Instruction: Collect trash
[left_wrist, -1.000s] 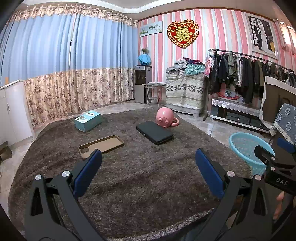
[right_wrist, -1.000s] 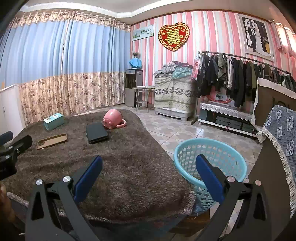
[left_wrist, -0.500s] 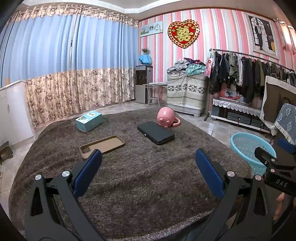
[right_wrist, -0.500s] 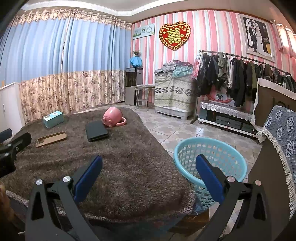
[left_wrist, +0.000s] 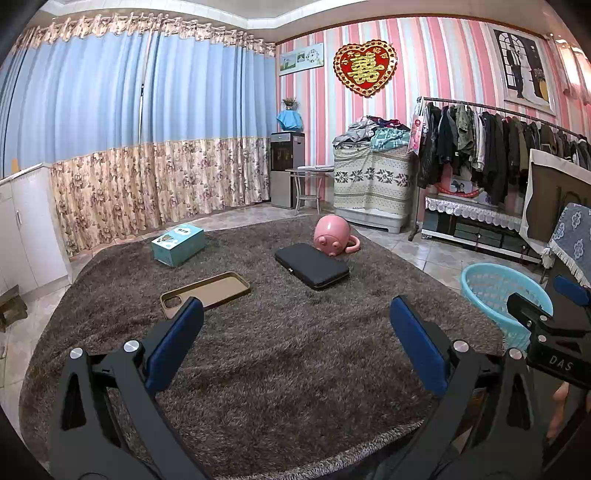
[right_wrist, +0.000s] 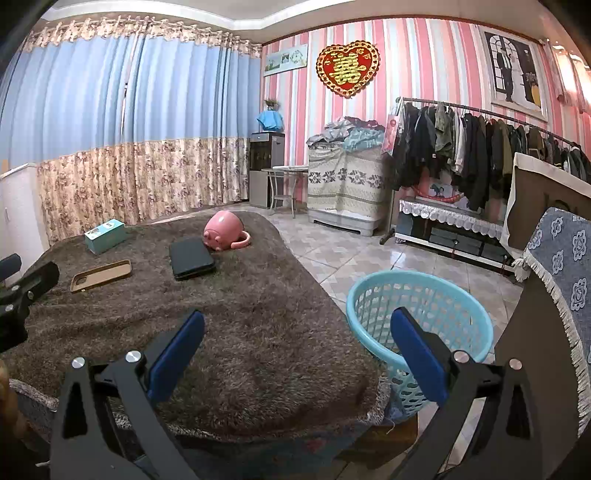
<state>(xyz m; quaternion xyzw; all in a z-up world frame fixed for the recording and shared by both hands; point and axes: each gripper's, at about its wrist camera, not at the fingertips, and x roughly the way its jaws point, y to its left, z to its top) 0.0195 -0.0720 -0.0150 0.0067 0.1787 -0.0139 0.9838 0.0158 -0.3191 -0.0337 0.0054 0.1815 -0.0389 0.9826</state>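
A light blue plastic basket (right_wrist: 421, 314) stands on the tiled floor just right of the table; it also shows at the right edge of the left wrist view as the basket (left_wrist: 495, 291). My left gripper (left_wrist: 295, 317) hovers open over the near part of the brown shaggy table cover (left_wrist: 280, 362), nothing between its fingers. My right gripper (right_wrist: 297, 330) is open too, above the table's right corner, its right finger (right_wrist: 417, 354) in front of the basket. On the cover lie a teal box (left_wrist: 179, 243), a brown phone case (left_wrist: 207, 293), a black case (left_wrist: 312, 265) and a pink pig mug (left_wrist: 332, 239).
A clothes rack (left_wrist: 498, 147) with dark coats lines the right wall above a low shelf. A covered pile of laundry (left_wrist: 369, 177) and a water dispenser (left_wrist: 286, 168) stand at the back. A chair with a blue patterned cover (right_wrist: 561, 258) is close on the right.
Both views have shifted only slightly; both grippers stay open and the objects on the table have not moved.
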